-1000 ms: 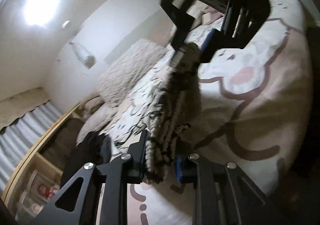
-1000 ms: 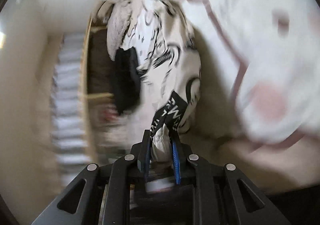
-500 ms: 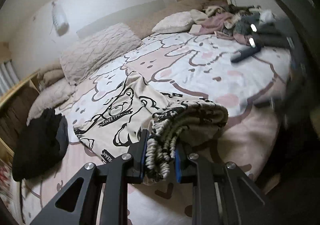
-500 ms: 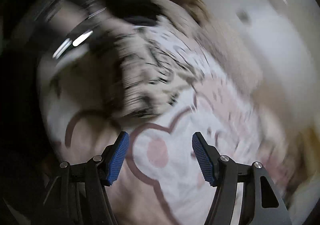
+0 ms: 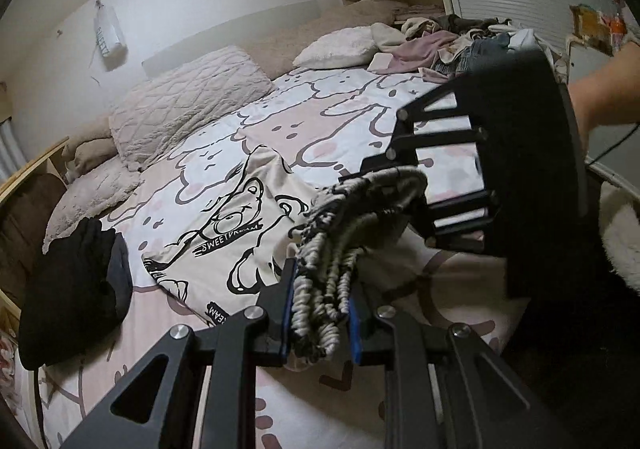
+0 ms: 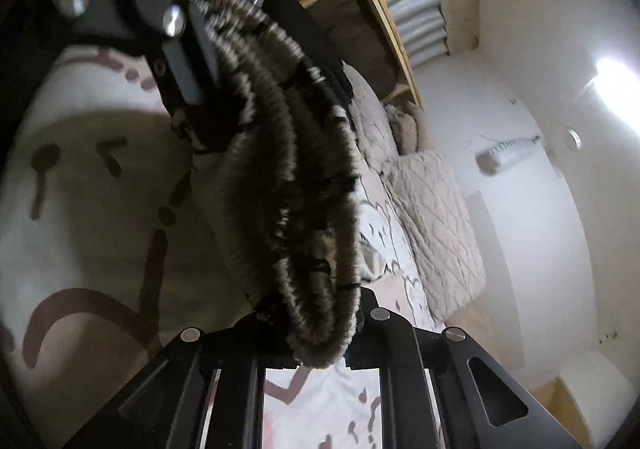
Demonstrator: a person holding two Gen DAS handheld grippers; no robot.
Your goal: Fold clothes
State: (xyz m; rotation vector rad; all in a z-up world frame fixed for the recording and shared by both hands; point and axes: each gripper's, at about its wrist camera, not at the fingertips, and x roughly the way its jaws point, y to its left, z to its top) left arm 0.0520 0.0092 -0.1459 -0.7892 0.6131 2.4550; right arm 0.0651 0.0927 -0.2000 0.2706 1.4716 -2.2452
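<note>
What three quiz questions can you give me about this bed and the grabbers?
1. True or false: the left gripper is empty.
2. Which lies nearest the black clothes? A) bear-print garment B) clothes pile C) white pillow
3. What are both grippers pinching?

Key: 1 false. 2 A. 3 The garment's ribbed band, with the right gripper closing on its other end.

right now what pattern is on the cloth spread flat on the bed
Cream shirt with black outline cartoon bears and a "sweet dream" banner; clearest in the left wrist view.
</note>
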